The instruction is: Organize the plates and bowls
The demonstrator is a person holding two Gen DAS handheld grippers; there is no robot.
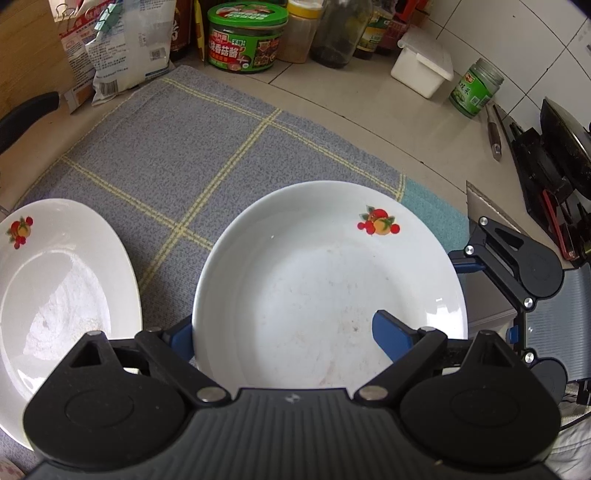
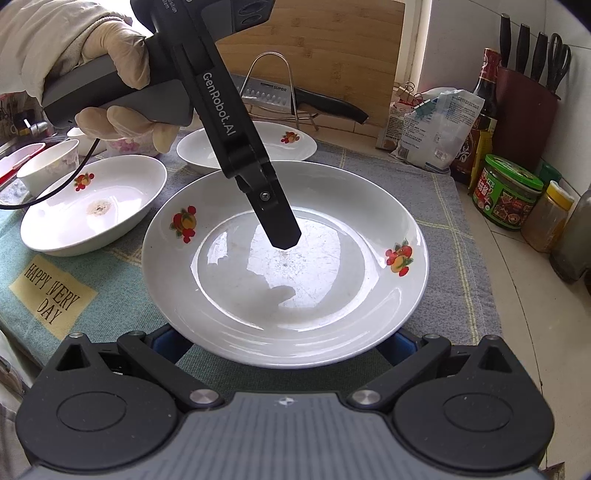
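The table carries a checked cloth, and the big plate lies on it in the middle. The left tool stands wide over the plate, one finger inside its rim. The right tool stands wide at the plate's near edge. A smaller dish lies just beside.

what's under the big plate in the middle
The big plate sits on the checked cloth. The right gripper's blue fingers reach beneath its near rim; their tips and the cloth directly below are covered.

White-tiled wall, beige countertop
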